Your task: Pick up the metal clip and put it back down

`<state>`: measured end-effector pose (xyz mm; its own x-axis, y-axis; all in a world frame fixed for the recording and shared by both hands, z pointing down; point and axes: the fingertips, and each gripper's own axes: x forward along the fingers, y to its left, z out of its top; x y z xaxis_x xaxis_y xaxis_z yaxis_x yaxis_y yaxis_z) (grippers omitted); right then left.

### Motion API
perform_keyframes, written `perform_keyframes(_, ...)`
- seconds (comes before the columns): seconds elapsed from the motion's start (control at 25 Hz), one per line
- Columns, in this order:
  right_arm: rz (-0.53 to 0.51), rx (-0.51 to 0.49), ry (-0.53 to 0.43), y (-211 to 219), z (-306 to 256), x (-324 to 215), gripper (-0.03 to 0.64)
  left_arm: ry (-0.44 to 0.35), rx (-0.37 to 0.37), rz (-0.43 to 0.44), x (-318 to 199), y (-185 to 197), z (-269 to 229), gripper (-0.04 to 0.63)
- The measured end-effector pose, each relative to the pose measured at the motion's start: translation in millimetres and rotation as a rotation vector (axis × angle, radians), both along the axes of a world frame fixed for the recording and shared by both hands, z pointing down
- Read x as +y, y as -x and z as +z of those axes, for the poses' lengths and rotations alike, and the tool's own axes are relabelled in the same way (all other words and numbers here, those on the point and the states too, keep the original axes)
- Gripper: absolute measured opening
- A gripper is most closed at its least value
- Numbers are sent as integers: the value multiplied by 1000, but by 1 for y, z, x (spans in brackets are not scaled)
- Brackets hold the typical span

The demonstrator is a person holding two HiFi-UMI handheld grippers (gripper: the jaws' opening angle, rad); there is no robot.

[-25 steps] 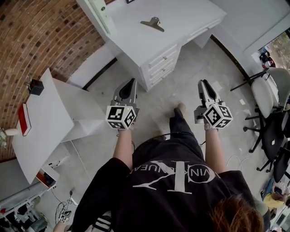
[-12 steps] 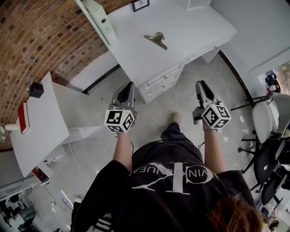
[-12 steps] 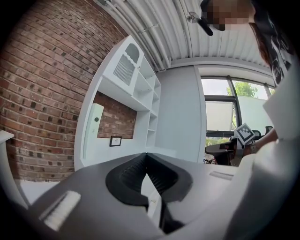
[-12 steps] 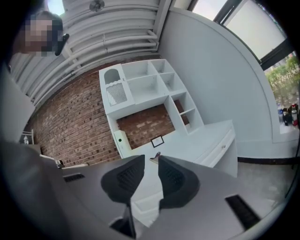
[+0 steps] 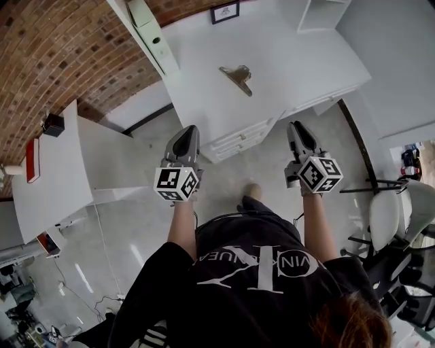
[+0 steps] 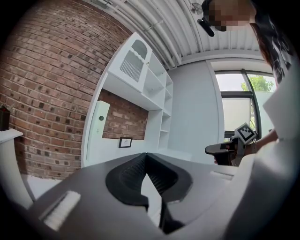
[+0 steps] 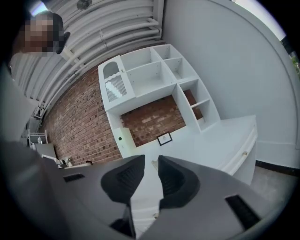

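Note:
The metal clip (image 5: 236, 77) lies on the white desk (image 5: 299, 61), handles spread, in the head view. Both grippers are held out level above the floor, short of the desk's front edge and well apart from the clip. My left gripper (image 5: 188, 130) points at the desk's left drawer side; in the left gripper view its jaws (image 6: 146, 154) meet at the tips with nothing between them. My right gripper (image 5: 296, 127) points at the desk's front; in the right gripper view its jaws (image 7: 149, 159) stand a little apart, empty, with the desk top showing through the gap.
A white shelf unit (image 5: 153, 41) and a small picture frame (image 5: 225, 11) stand at the desk's back by the brick wall. Drawers (image 5: 238, 139) face me. A white side table (image 5: 47, 183) is at left, office chairs (image 5: 401, 224) at right.
The person has walked toward the desk: the desk and clip have come closer to both grippers in the head view. Both grippers' jaws look the same as before.

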<state>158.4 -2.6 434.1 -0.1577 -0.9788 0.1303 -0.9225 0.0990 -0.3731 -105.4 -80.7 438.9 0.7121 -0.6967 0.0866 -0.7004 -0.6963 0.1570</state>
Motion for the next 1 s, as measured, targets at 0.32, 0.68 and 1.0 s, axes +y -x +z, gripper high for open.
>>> perform_keyframes(0.32, -139, 7, 23, -17, 11, -47, 52, -3, 3, -93, -19, -27, 9, -11)
perform_keyframes(0.68, -240, -16, 63, -12, 27, -79, 52, 11, -30, -136, -23, -37, 18, -11)
perform_keyframes(1.0, -284, -25, 112, 0, 41, -111, 55, 22, -35, -132, -37, -39, 21, -11)
